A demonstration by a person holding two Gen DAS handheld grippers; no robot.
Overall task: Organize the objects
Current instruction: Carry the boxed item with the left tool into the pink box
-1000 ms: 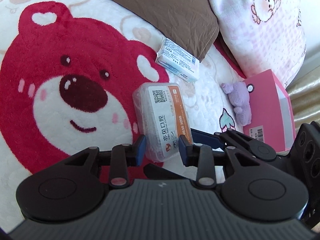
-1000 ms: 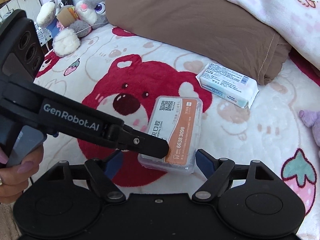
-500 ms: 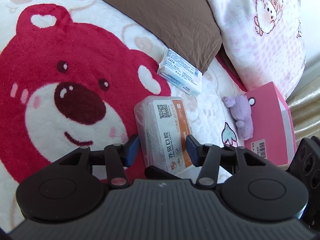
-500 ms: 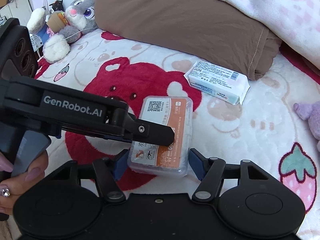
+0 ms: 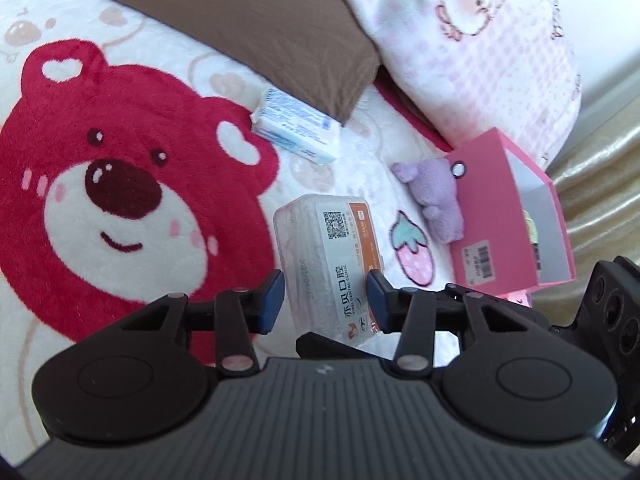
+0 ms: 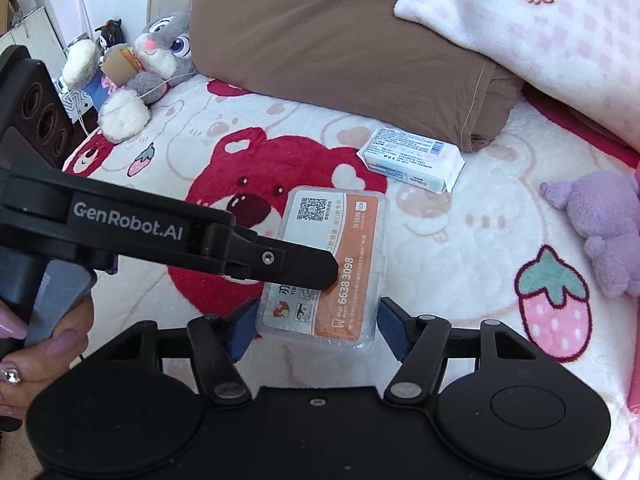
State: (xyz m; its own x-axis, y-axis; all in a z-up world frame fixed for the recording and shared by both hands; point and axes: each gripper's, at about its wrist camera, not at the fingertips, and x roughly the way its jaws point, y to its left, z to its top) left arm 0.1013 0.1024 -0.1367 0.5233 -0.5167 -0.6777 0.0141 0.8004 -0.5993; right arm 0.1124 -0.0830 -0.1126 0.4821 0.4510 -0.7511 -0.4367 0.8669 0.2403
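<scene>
Tilting downward, right gripper (image 6: 316, 320) fingers clamped on plastic box (image 6: 352, 280) sides.

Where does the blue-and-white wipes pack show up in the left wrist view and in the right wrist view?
Left wrist: the wipes pack lies upper centre, at the brown pillow's corner.
Right wrist: the pack lies right of centre, beside the same corner.
Shared landmark: the red bear print on the blanket.

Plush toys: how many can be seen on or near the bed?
2. A purple plush toy lies on the blanket beside the pink box; a grey rabbit toy sits by the brown pillow. Others may be hidden.
</scene>
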